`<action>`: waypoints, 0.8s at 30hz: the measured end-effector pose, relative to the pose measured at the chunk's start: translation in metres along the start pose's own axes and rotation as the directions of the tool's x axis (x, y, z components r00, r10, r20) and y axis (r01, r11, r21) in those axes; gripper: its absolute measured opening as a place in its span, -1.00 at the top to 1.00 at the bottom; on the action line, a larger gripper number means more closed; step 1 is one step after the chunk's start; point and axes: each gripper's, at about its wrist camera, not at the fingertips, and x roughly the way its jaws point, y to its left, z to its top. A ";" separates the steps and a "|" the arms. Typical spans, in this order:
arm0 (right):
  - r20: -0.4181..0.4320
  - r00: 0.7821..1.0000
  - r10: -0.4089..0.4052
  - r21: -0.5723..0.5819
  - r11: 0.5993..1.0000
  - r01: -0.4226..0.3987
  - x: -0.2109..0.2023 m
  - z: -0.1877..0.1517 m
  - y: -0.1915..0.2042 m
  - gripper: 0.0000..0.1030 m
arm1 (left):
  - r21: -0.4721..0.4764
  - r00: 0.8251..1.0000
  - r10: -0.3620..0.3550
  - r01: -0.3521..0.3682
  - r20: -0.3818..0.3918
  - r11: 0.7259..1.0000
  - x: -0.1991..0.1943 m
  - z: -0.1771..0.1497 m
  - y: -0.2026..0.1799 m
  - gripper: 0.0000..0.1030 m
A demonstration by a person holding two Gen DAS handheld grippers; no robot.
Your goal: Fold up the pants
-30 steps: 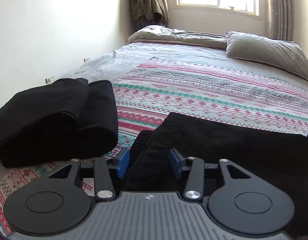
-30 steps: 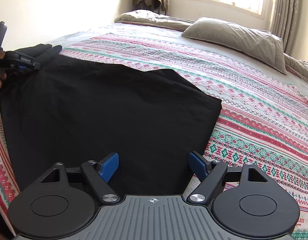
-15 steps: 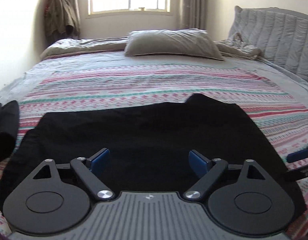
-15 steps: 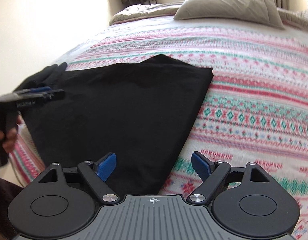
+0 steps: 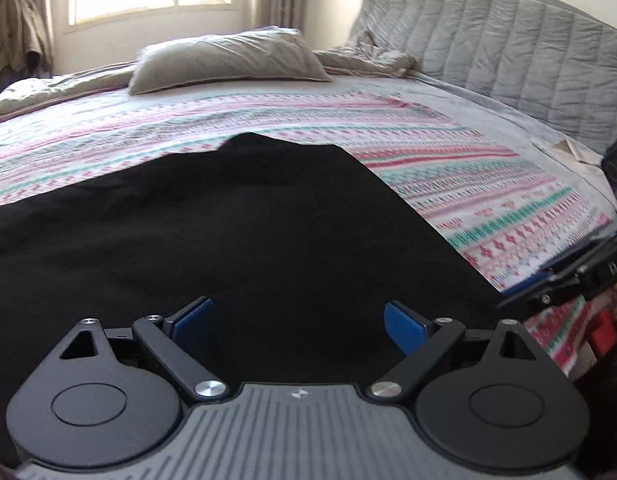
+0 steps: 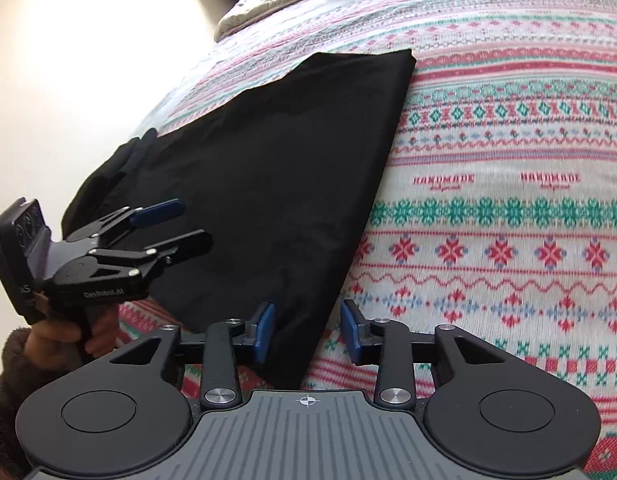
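black pants (image 6: 276,184) lie flat, half-folded on the patterned bedspread (image 6: 508,208), left gripper (image 5: 298,318) spread wide above them, right gripper (image 6: 307,334) parted and straddling the near corner; likely next: pinch that corner for the next fold.

Pants (image 5: 228,232): solid black. Bedspread (image 6: 508,200): white ground with red, pink and green banded snowflake motifs. Pillow (image 5: 228,60) and quilted headboard (image 5: 508,48), upper frame: grey.
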 end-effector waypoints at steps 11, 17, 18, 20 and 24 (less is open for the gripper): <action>0.023 0.992 0.128 0.078 0.989 -0.129 -0.015 0.008 -0.007 0.67 | 0.215 0.989 -0.146 0.136 0.029 0.967 -0.015 -0.012 -0.044 -0.98; 0.049 0.983 0.174 0.082 0.981 -0.178 -0.017 0.024 -0.003 0.67 | 0.291 0.981 -0.188 0.166 0.051 0.942 -0.017 -0.015 -0.069 -0.98; 0.056 0.981 0.184 0.085 0.978 -0.189 -0.016 0.028 -0.001 0.67 | 0.299 0.980 -0.189 0.165 0.055 0.940 -0.016 -0.016 -0.073 -0.97; 0.069 0.976 0.204 0.089 0.974 -0.210 -0.017 0.034 0.001 0.67 | 0.310 0.983 -0.169 0.140 0.068 0.940 -0.012 -0.017 -0.082 -0.97; 0.080 0.966 0.247 0.089 0.963 -0.254 -0.016 0.041 0.004 0.67 | 0.321 0.989 -0.003 -0.046 0.150 0.946 0.000 -0.018 -0.103 -0.91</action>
